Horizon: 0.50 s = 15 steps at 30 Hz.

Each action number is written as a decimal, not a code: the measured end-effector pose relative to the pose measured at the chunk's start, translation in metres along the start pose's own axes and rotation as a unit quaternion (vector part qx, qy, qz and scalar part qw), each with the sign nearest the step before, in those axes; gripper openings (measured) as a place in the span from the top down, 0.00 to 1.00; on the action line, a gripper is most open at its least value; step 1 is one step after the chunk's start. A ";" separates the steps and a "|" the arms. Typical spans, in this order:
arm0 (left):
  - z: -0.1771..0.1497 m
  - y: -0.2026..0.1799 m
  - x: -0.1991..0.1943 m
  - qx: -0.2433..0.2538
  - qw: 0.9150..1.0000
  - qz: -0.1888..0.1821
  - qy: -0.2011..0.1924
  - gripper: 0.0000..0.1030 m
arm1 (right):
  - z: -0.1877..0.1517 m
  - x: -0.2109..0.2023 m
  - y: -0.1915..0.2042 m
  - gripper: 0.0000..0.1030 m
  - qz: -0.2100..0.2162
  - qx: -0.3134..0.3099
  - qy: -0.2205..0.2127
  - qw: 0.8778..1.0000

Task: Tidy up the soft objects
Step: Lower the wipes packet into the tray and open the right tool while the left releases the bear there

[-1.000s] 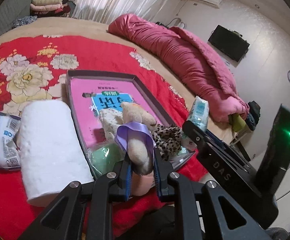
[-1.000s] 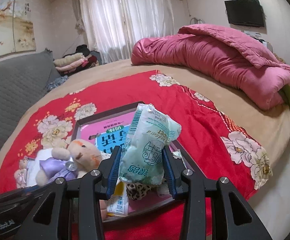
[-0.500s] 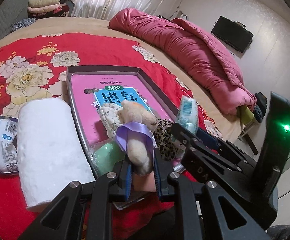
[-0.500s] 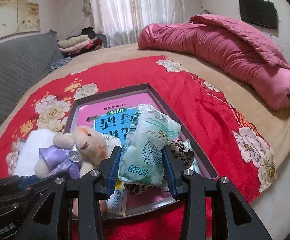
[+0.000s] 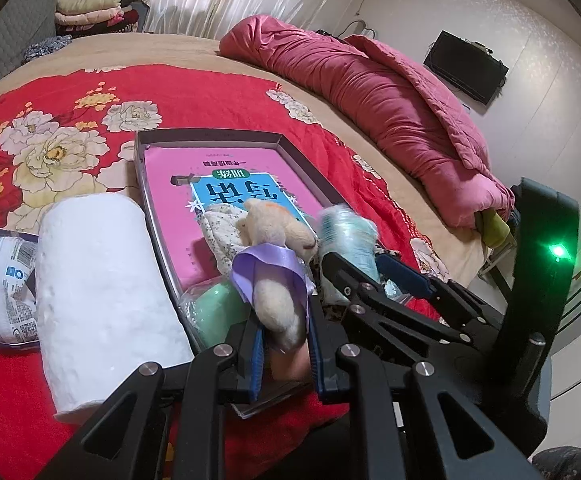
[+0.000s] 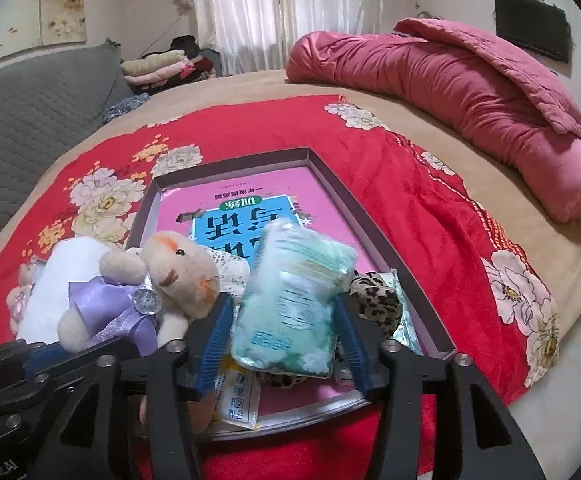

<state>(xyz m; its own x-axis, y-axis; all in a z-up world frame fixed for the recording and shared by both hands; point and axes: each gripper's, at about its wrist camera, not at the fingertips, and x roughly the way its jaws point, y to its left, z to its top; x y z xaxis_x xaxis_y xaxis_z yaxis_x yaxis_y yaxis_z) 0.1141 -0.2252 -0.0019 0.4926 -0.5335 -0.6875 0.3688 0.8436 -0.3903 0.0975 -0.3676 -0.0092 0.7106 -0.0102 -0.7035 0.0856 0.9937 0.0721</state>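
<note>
Both grippers angled down over tray's near edge.
Left gripper [image 5: 284,354] clamps plush bear [image 5: 278,268]; right gripper [image 6: 284,346] fingers opening, tissue pack [image 6: 294,308] loose between them, above tray [image 6: 330,184].

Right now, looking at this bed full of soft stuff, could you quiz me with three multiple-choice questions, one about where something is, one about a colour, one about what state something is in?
1. Where does the white roll lie?
A. Inside the tray
B. On the red blanket beside the tray
C. On the pink quilt

2. What colour is the ribbon on the plush toy?
A. Purple
B. Yellow
C. Black

3. How does the left gripper stand?
A. Wide open, nothing in it
B. Shut on the plush toy
C. Shut on the roll

Answers:
1 B: the roll rests on the red blanket, outside the rim of the tray.
2 A: a purple ribbon wraps the toy's body.
3 B: its blue pads press the toy from both sides.
</note>
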 end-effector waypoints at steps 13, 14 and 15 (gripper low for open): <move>0.001 0.007 -0.002 -0.007 1.000 0.011 0.008 0.73 | 0.005 -0.029 -0.014 0.31 0.006 0.042 -0.075 0.996; 0.001 0.007 -0.004 -0.007 1.000 0.011 0.007 0.71 | 0.005 -0.030 -0.014 0.31 0.006 0.042 -0.077 0.996; 0.001 0.008 -0.006 -0.009 1.000 0.010 0.007 0.64 | 0.005 -0.032 -0.014 0.31 0.004 0.043 -0.080 0.996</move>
<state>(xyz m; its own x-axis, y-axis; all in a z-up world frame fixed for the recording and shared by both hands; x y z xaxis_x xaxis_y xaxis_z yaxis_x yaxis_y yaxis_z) 0.1145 -0.2157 -0.0004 0.4885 -0.5164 -0.7034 0.3456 0.8547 -0.3875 0.0776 -0.3822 0.0157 0.8136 -0.0265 -0.5808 0.1342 0.9805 0.1433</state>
